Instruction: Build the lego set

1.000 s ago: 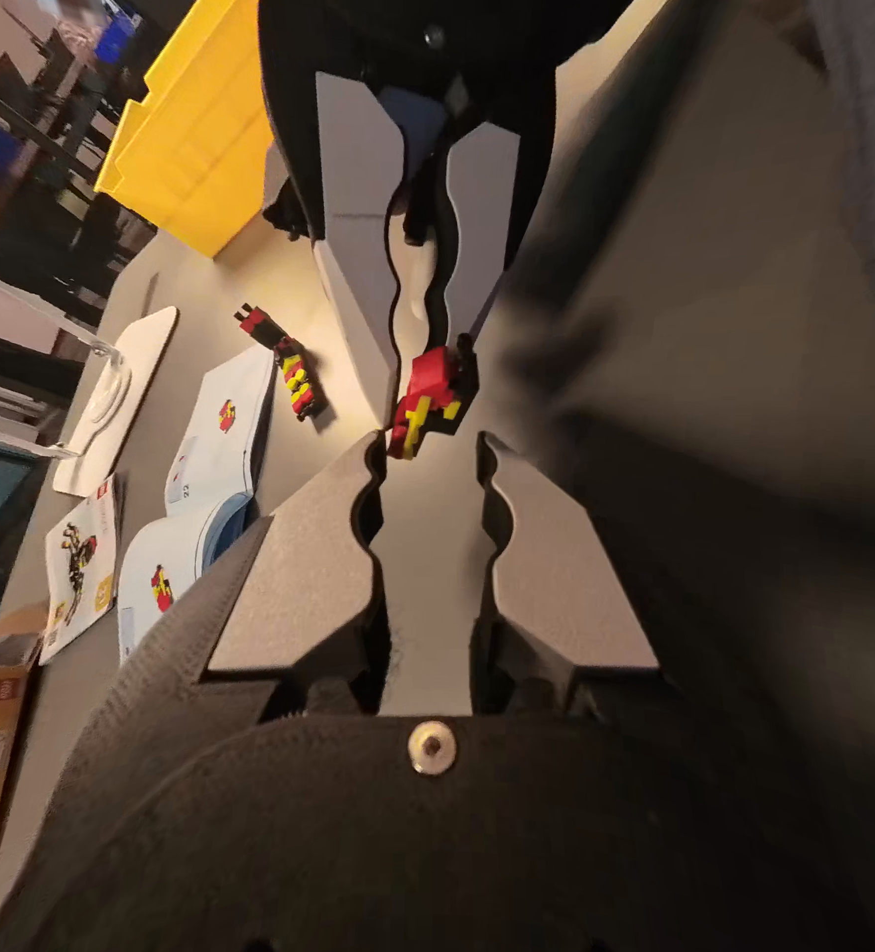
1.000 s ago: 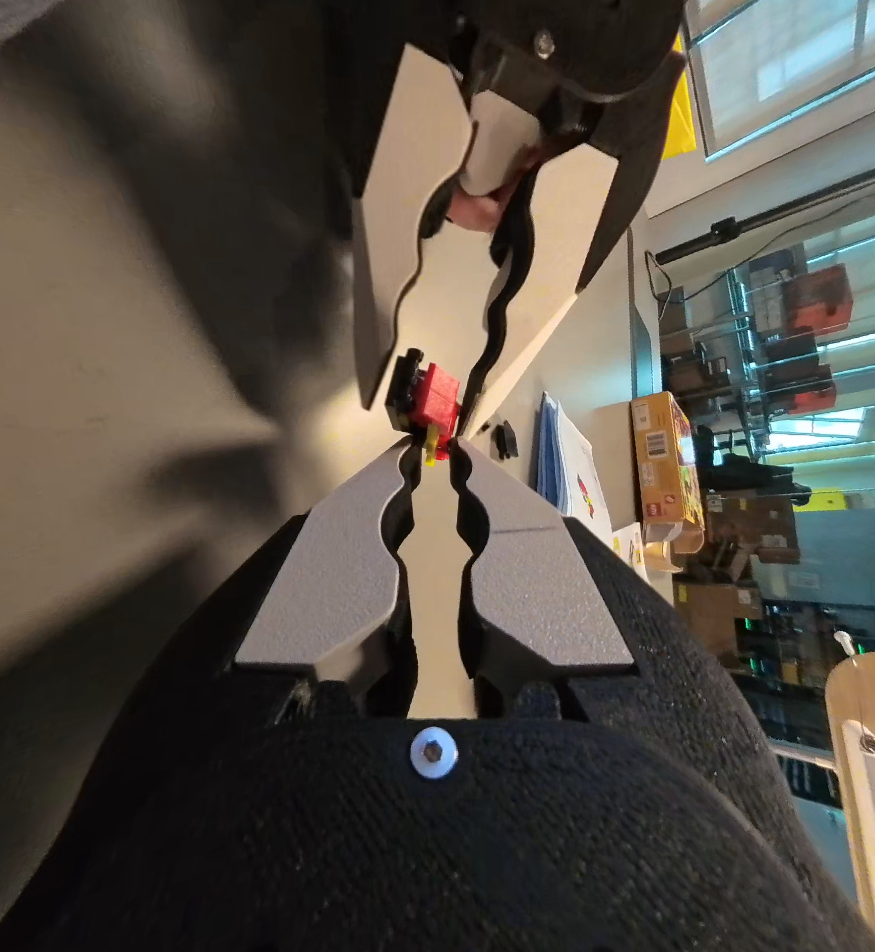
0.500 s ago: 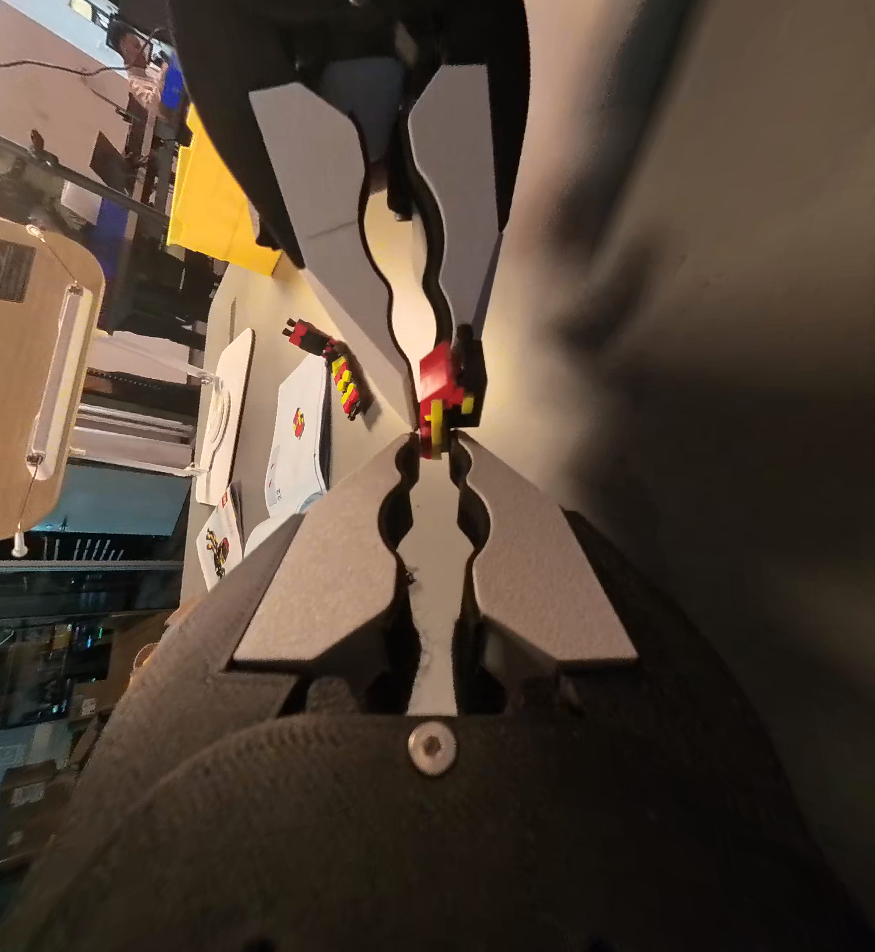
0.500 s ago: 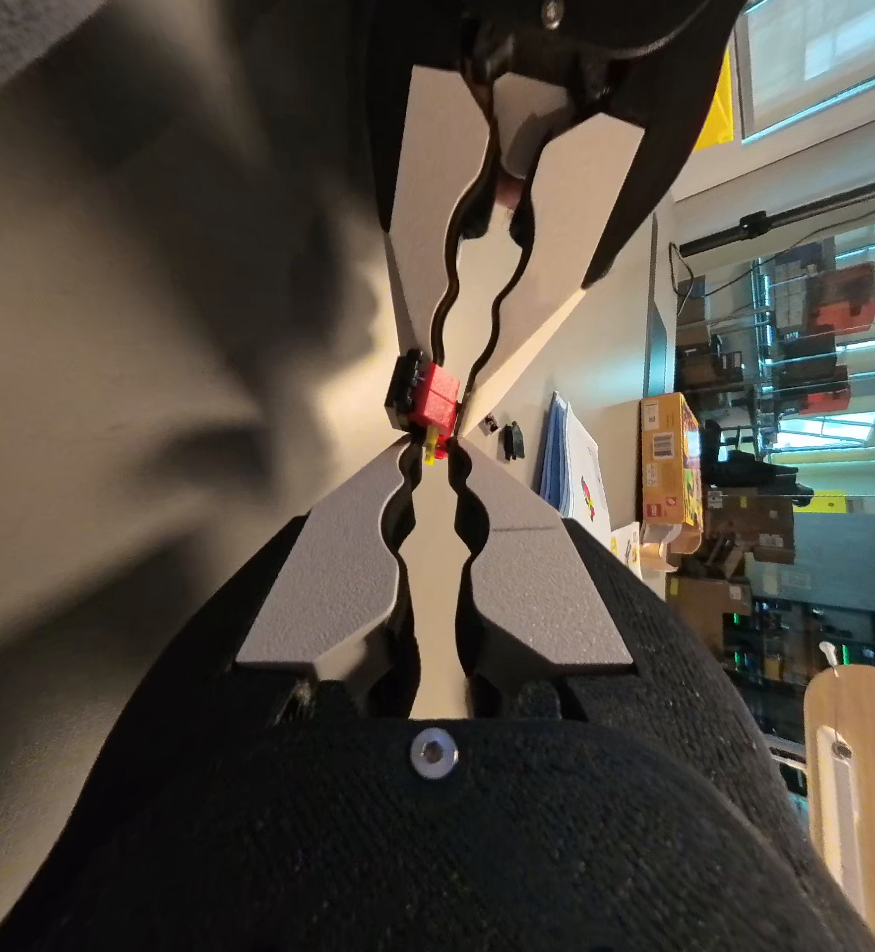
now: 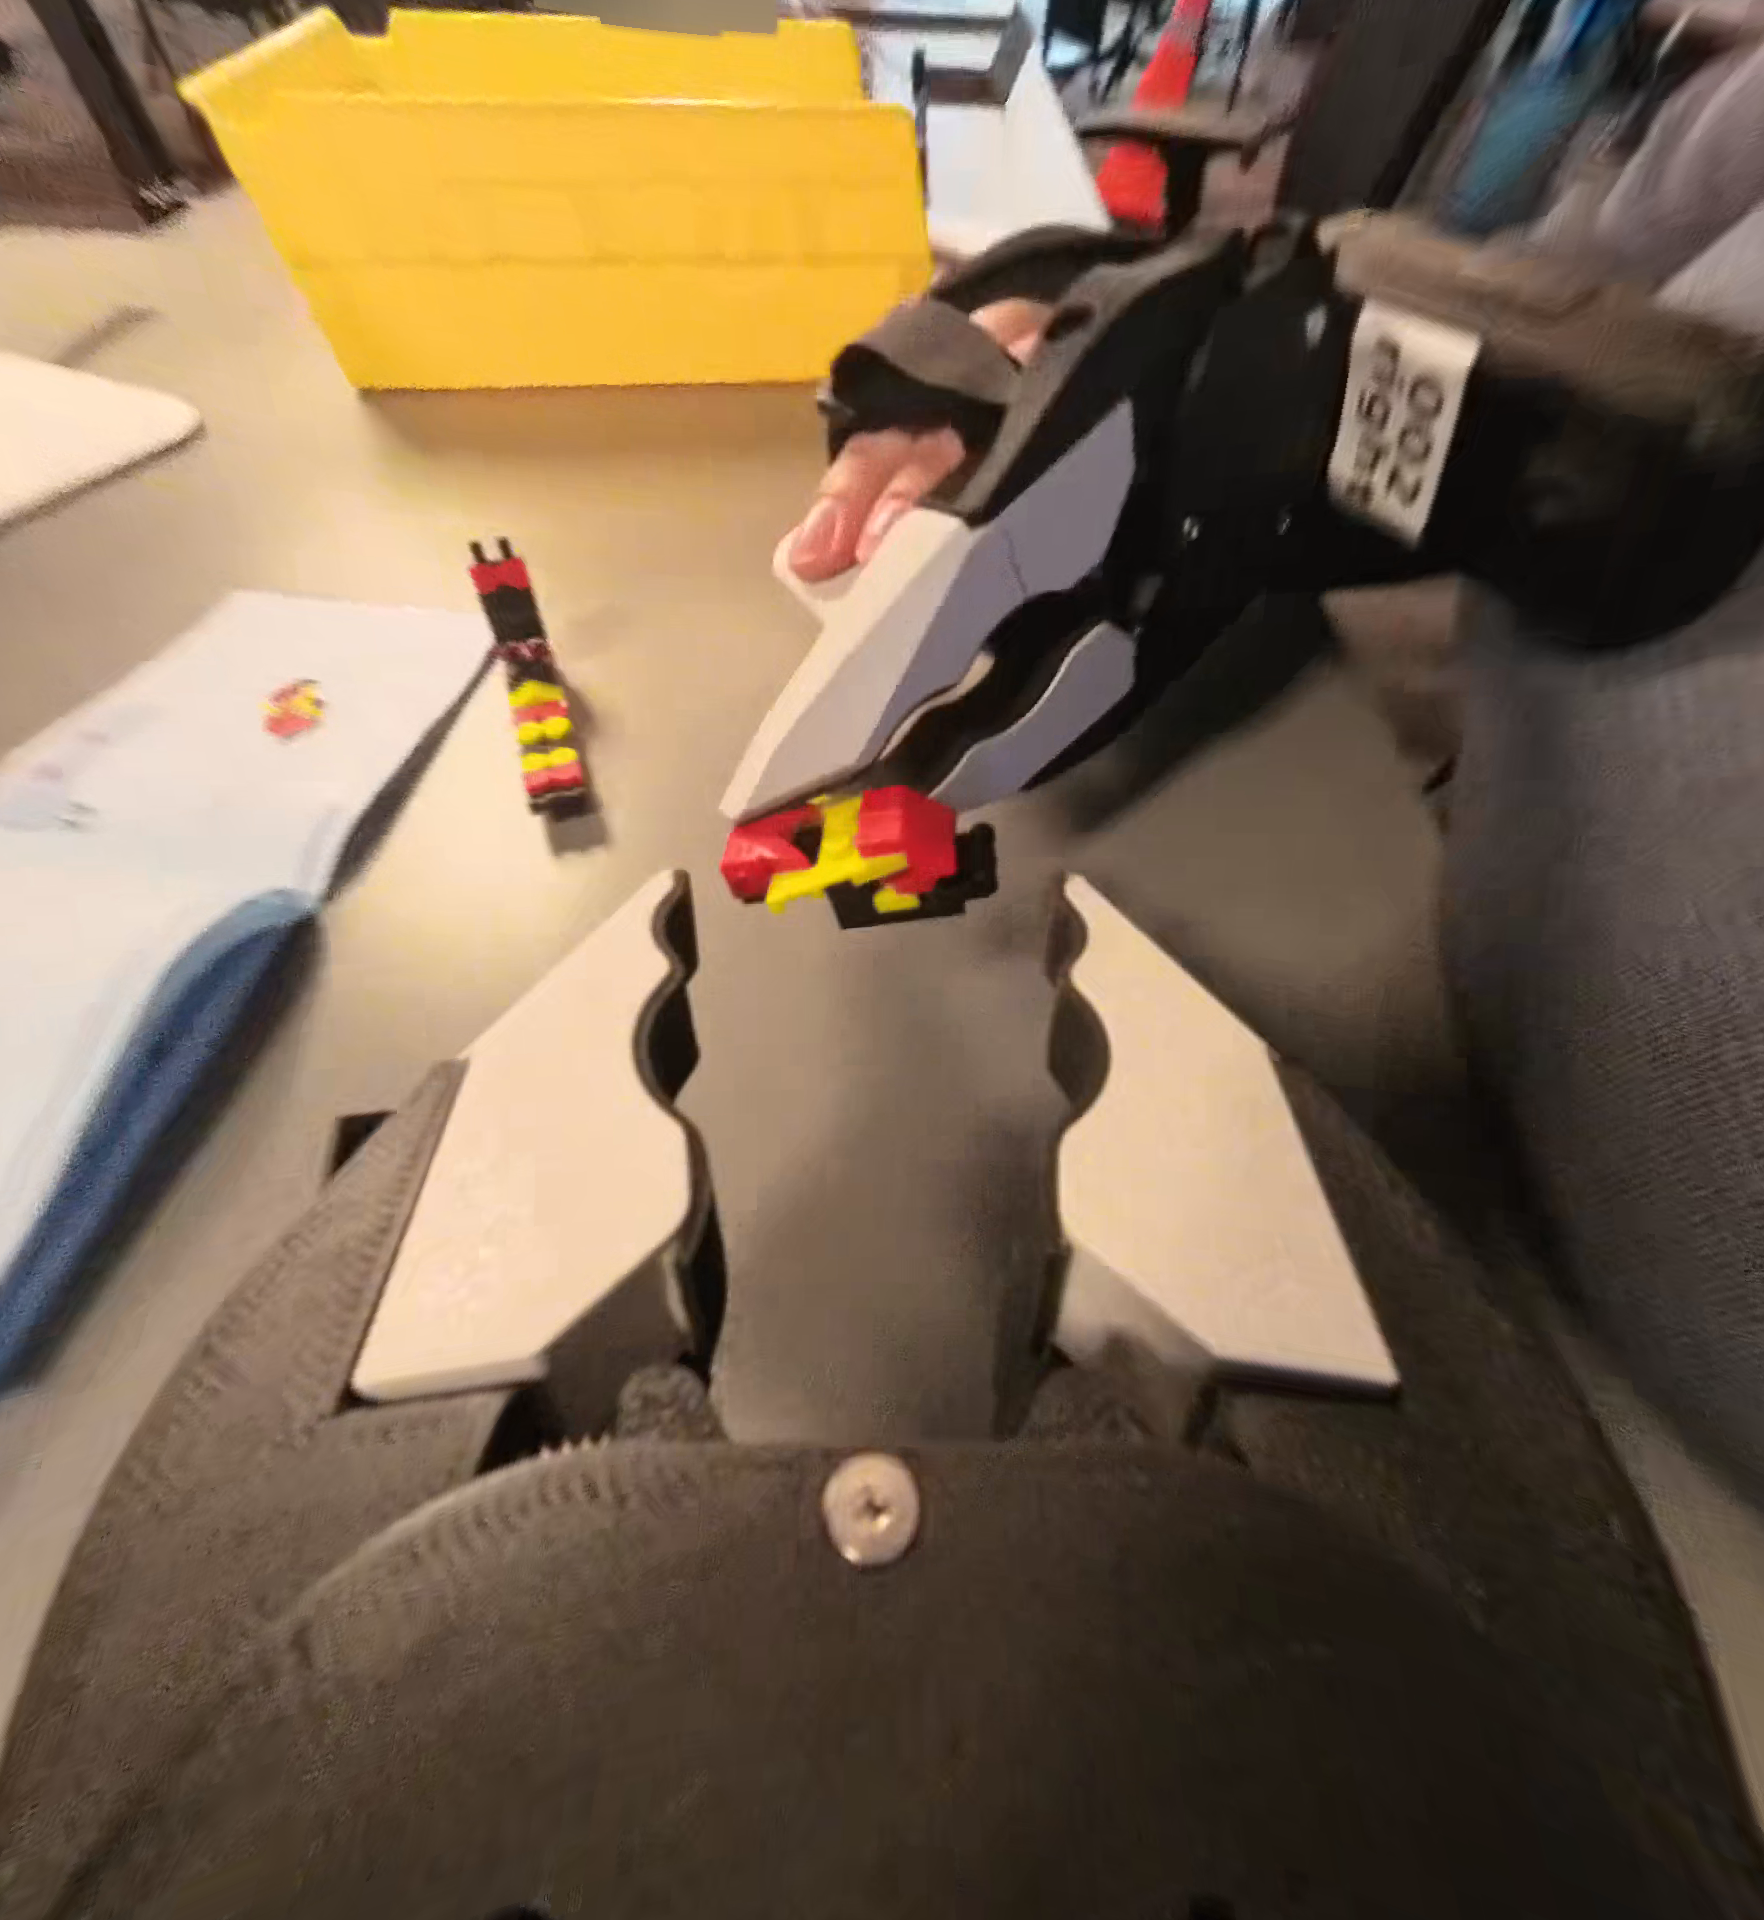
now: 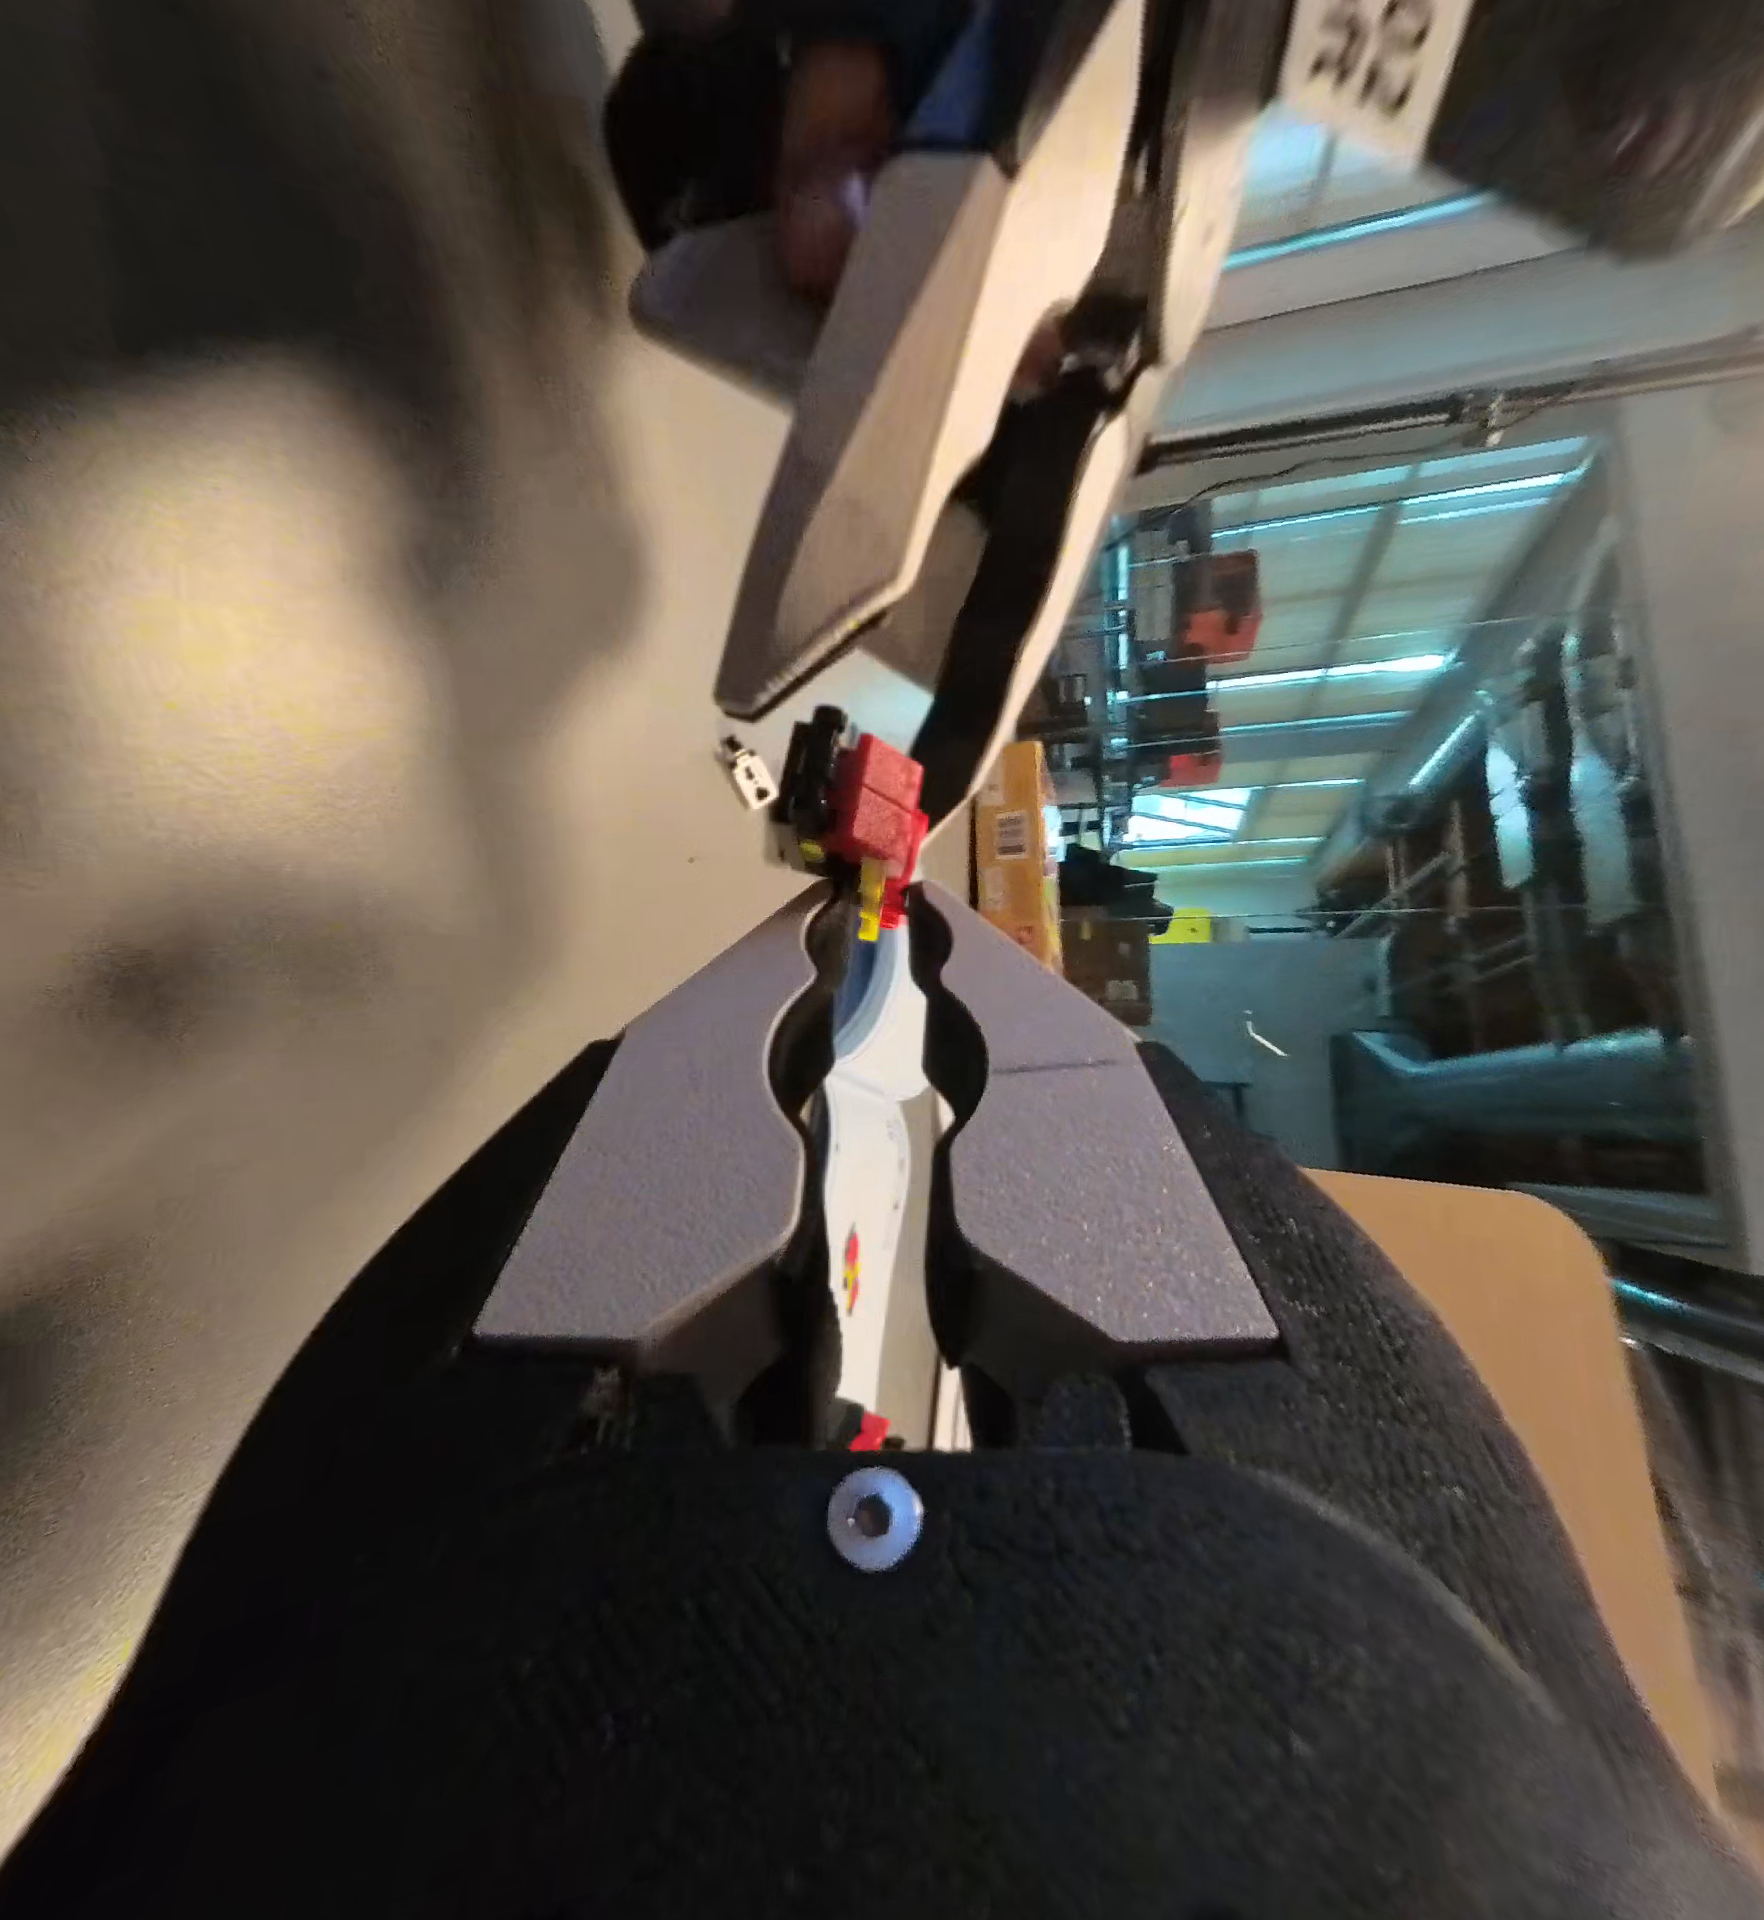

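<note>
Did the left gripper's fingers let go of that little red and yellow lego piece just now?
Yes. The left gripper has spread its fingers wide and drawn back from the lego piece, which the right gripper keeps holding.

A large yellow plastic bin (image 5: pixel 587 218) stands at the far side of the beige tabletop (image 5: pixel 265 488). Left of the bin lies a flat white rounded board (image 5: pixel 36 436). Well apart from the bin, an orange-yellow cardboard box (image 6: pixel 1013 842) stands on edge.

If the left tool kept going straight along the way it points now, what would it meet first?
Most likely the small red, yellow and black lego piece held in the right tool, just beyond the open left tool, though depth is uncertain.
</note>
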Available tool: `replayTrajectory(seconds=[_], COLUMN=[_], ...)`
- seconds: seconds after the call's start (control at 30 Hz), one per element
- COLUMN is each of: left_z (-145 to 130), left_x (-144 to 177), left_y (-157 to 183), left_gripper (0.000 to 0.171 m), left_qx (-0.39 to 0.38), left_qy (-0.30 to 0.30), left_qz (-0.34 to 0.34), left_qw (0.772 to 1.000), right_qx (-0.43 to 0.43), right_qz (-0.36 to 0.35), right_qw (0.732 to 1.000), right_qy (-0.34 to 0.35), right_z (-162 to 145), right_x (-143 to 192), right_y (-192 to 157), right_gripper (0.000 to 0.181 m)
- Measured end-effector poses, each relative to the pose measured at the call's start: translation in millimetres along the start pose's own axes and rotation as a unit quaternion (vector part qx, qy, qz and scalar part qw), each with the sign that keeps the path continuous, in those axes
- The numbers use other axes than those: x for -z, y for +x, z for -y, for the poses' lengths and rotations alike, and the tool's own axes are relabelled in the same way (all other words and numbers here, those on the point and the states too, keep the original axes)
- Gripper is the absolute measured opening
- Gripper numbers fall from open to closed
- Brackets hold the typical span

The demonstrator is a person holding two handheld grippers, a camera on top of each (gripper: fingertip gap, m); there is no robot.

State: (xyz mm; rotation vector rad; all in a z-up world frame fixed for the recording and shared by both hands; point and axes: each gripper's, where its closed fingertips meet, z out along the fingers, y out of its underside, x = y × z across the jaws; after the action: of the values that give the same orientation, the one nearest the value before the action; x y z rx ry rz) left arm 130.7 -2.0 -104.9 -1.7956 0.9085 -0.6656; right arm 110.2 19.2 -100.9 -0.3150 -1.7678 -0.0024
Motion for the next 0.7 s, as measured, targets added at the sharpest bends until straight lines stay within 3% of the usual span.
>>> replayTrajectory(seconds=[0.13,0.37,0.43,0.5,0.57,0.6,0.7], left_z=[0,7,5,5,6,7,9], left_x=[-3,0,0,0,0,0,2], left_y=[2,2,2,3,6,6,7], left_gripper=[0.055,0.052,0.051,0.051,0.051,0.051,0.051], left_qx=[0.07,0.072,0.073,0.075,0.074,0.075,0.09], left_qy=[0.013,0.038,0.033,0.034,0.034,0.037,0.043], left_qz=[-0.036,-0.044,-0.044,-0.05,-0.057,-0.058,-0.07], left_qw=[0.997,0.996,0.996,0.995,0.995,0.995,0.993], right_qx=[0.018,0.02,0.009,0.007,0.009,0.012,0.01], right_qz=[-0.017,-0.03,-0.034,-0.024,-0.021,-0.016,-0.013], right_qw=[1.0,0.999,0.999,0.999,0.999,0.999,1.0], right_qy=[0.009,0.018,0.023,0.025,0.028,0.027,0.026], right_z=[5,9,9,10,12,12,13], right_x=[-1,-2,-3,-4,-4,-4,-4], right_y=[6,11,11,8,6,5,5], right_gripper=[0.008,0.01,0.032,0.037,0.033,0.021,0.018])
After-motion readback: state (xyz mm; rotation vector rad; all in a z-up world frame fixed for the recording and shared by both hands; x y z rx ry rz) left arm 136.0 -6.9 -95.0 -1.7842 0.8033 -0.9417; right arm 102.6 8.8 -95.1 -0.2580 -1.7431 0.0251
